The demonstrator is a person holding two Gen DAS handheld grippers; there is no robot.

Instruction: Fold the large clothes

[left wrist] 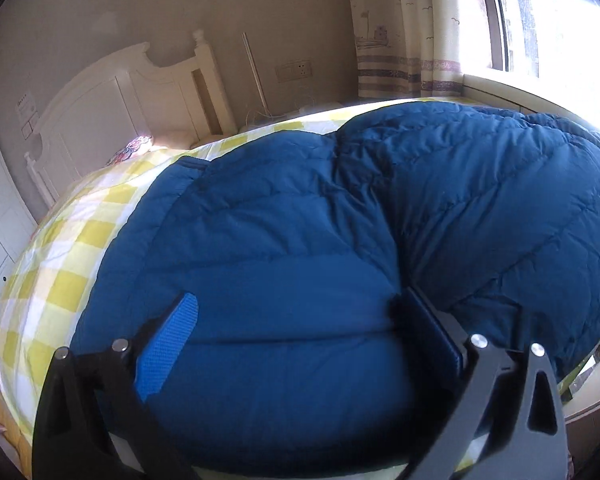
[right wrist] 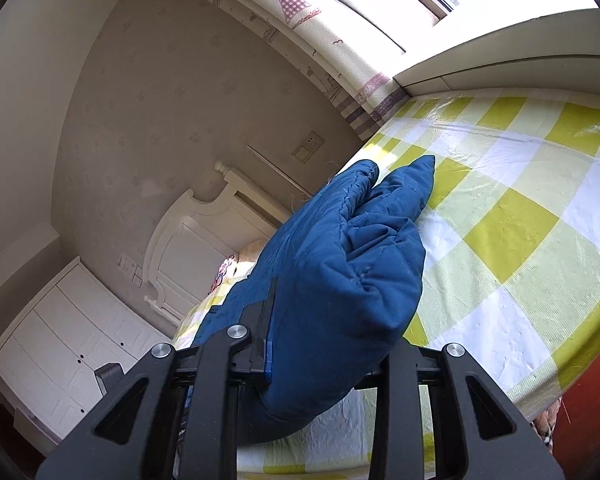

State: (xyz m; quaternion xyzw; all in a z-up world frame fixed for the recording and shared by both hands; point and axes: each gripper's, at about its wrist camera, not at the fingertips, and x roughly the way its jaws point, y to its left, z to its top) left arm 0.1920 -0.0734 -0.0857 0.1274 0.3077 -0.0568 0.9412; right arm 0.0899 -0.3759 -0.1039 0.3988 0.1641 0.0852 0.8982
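We see the blue padded jacket [left wrist: 340, 216] filling the centre of the left frame on the checked bed [left wrist: 60, 264], our left gripper [left wrist: 300, 344] spread wide around its near edge, our right gripper [right wrist: 328, 344] clamping a raised fold.

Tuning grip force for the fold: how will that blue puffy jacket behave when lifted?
Likely floppy: the blue jacket droops and bunches past the right gripper. Probably light for its bulk, given the quilted puffy panels. The smooth shell may slip, and the padding would compress between the left gripper fingers.
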